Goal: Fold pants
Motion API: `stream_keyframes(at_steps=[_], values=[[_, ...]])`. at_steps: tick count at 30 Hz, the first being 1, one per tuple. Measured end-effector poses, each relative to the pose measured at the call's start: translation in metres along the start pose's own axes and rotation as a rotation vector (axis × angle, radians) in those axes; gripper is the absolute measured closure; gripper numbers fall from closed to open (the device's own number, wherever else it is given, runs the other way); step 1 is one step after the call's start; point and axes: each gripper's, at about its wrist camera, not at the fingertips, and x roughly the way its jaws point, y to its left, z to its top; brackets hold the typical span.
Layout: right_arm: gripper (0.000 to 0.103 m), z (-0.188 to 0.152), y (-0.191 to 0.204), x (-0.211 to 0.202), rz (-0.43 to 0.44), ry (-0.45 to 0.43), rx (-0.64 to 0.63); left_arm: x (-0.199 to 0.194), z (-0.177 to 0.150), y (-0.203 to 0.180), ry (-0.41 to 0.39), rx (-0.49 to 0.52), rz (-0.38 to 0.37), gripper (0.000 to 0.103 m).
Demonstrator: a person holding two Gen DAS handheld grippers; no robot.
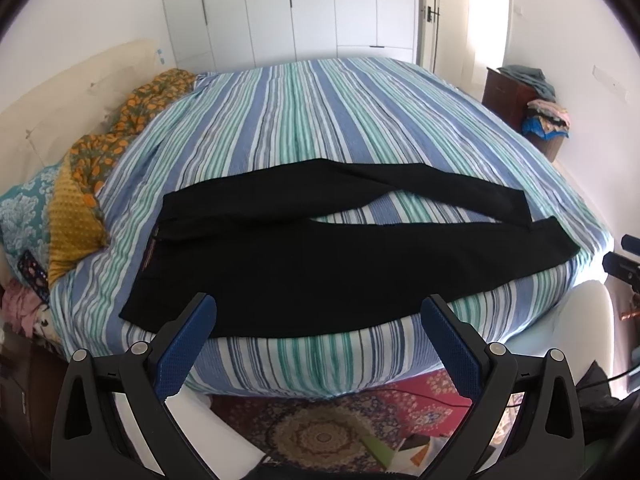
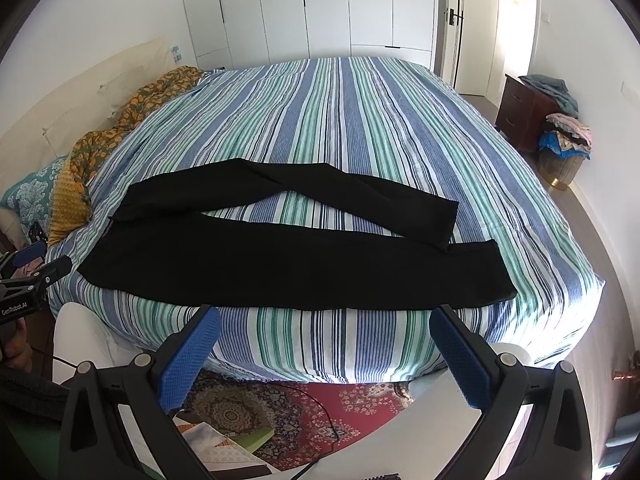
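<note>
I see striped bed (image 2: 360,120) filling mid-frame; black pants (image 2: 280,256) spread flat near lower edge, patterned blanket (image 2: 120,120) bunched at left.

Your two wrist cameras are looking forward and slightly down from off the bed's (image 1: 360,120) near edge, side by side, left one further left. Both are sharing the pants (image 2: 280,264), bed and wardrobe (image 2: 320,8).
</note>
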Motion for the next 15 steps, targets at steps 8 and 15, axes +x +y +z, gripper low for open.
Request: stream_keyframes(at_steps=[8, 15], values=[[0.0, 0.0012, 0.0022, 0.0067, -0.001, 0.019, -0.001, 0.0078, 0.0001, -0.0024, 0.02, 0.004, -0.023, 0.001], [0.0, -0.0023, 0.0039, 0.0071, 0.012, 0.023, 0.013, 0.007, 0.0013, -0.0065, 0.013, 0.01, -0.024, 0.001]])
